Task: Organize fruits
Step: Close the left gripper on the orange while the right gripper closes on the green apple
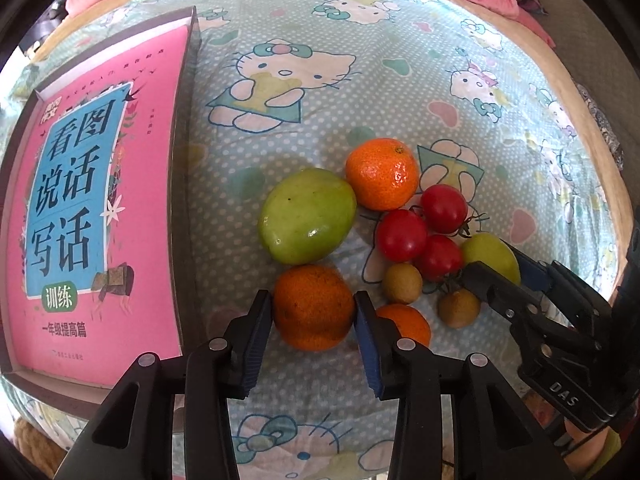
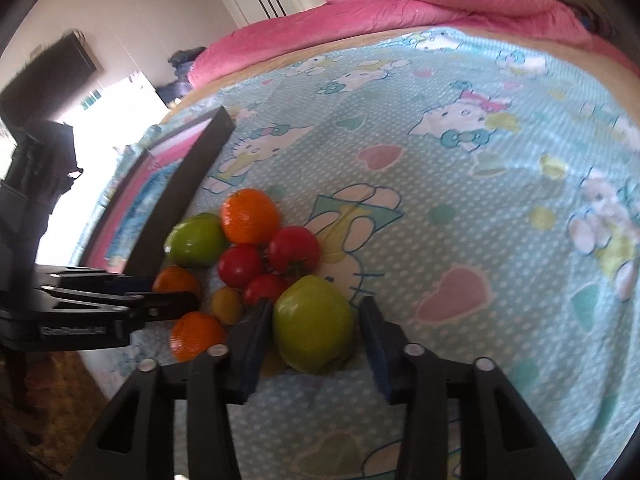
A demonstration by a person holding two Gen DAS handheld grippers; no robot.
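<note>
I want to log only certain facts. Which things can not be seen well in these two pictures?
- Box: contents blurred and washed out in the right wrist view.
- Third orange: partly behind the left hand-held gripper finger in the left wrist view.
- Small green fruit: partly covered by the right hand-held gripper in the left wrist view.

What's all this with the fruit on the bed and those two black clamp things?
A person is sorting a pile of fruit on a cartoon-print bedsheet, holding a grasping tool in each hand. The left tool has its fingers on either side of an orange, apparently touching it. The right tool brackets a green apple, one finger touching and the other just clear. Both fruits rest on the sheet. Nothing has gone into the tray with the pink book yet.
</note>
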